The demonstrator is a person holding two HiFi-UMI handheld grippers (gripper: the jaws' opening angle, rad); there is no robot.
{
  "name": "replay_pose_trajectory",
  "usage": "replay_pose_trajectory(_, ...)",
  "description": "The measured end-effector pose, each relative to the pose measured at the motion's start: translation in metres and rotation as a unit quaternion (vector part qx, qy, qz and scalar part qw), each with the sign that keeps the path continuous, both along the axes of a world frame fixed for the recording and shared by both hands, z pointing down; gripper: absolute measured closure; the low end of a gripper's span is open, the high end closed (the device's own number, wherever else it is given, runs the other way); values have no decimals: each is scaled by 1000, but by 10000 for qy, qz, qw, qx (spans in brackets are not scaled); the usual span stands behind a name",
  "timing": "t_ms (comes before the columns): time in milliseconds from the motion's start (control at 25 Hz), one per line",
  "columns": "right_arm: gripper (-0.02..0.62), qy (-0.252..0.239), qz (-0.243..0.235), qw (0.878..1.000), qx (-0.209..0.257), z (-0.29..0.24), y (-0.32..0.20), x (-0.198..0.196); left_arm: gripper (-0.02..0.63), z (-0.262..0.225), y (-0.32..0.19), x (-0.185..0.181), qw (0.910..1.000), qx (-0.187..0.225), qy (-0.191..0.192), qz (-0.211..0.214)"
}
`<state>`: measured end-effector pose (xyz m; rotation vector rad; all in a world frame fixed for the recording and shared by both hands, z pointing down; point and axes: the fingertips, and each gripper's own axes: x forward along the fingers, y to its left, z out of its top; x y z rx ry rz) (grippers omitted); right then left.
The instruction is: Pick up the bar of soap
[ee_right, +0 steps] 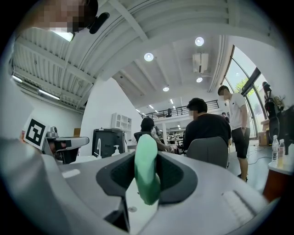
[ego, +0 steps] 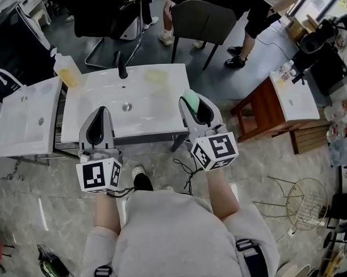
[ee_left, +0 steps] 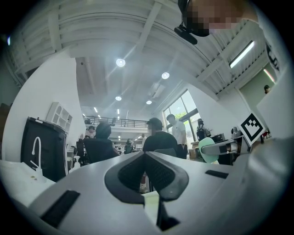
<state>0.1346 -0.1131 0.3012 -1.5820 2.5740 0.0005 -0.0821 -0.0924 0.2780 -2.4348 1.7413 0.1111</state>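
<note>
Grey two-jaw right gripper point(ego: 196, 106): jaws narrow, clamped on the pale green oval bar of soap point(ee_right: 146, 167). Soap stands on edge between the dark pads, with its upper end poking past the fingertips, over the right front edge of the white ceramic sink basin point(ego: 155, 116). Left gripper point(ego: 98, 125): jaws pressed together with nothing between them, over the basin's left front edge. Open basin surface between the grippers. Farther back, a black faucet point(ego: 121, 66) at the back rim and a yellow soap dispenser bottle point(ego: 66, 70) at the back-left corner. Brown wooden side table point(ego: 257, 106) well off right.

Pale green bar of soap point(ee_right: 146, 170), on edge, pinched between jaws
</note>
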Motion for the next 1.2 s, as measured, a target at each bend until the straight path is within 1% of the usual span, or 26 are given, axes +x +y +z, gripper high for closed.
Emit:
replay_pose_trajectory(400, 459, -20, 70, 9998, 160, -5, 30, 6, 598, 0, 29, 5, 10000, 56, 21, -4)
replay_pose_trajectory(560, 459, -24, 99, 9998, 192, -7, 38, 8, 598, 0, 36, 6, 9999, 95, 91, -28)
replay_pose_trajectory(1200, 459, -49, 174, 9994, 282, -10, 56, 9, 598, -1, 49, 11, 9999, 82, -4, 83)
